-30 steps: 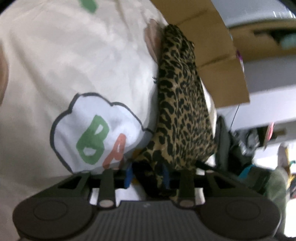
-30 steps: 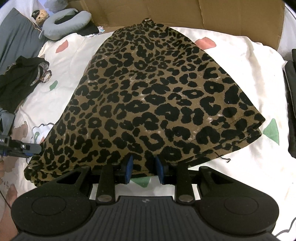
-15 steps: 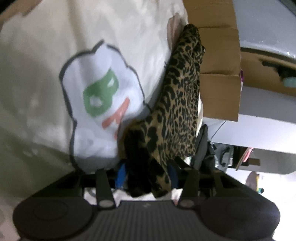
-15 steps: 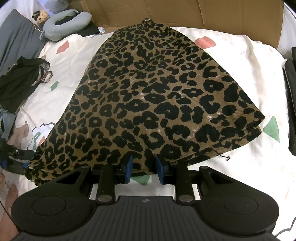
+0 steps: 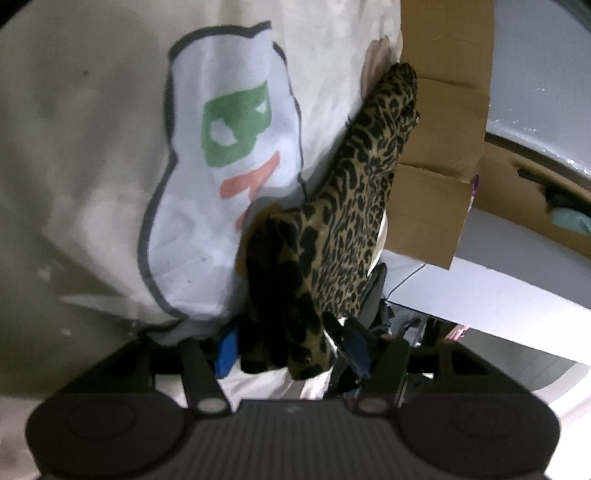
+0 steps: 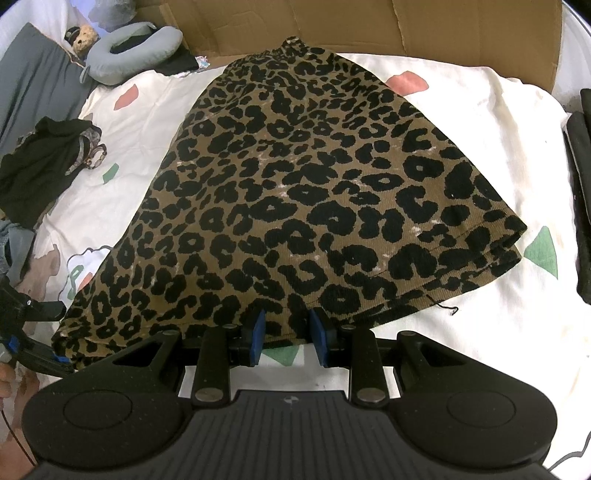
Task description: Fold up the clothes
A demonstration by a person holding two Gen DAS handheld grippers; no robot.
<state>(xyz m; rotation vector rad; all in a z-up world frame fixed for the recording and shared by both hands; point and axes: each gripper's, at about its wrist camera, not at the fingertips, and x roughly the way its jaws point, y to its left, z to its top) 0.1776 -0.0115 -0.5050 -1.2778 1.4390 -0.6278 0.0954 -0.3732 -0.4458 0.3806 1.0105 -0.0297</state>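
A leopard-print skirt lies flat on a white printed bedsheet, waistband at the far end. In the left wrist view its near left corner hangs bunched between the blue pads of my left gripper. The jaws stand apart and a gap shows beside the right pad. My left gripper also shows in the right wrist view, at the skirt's bottom left corner. My right gripper sits at the middle of the hem, jaws apart, with the hem edge just at its fingertips.
Cardboard stands behind the bed. A grey neck pillow and a small plush toy lie at the far left, with a dark garment heap below them. A black item lies along the right edge.
My left gripper has rolled and sunk toward the sheet, and its jaws have spread wider around the skirt corner. My right gripper and the skirt's spread have stayed as they were.
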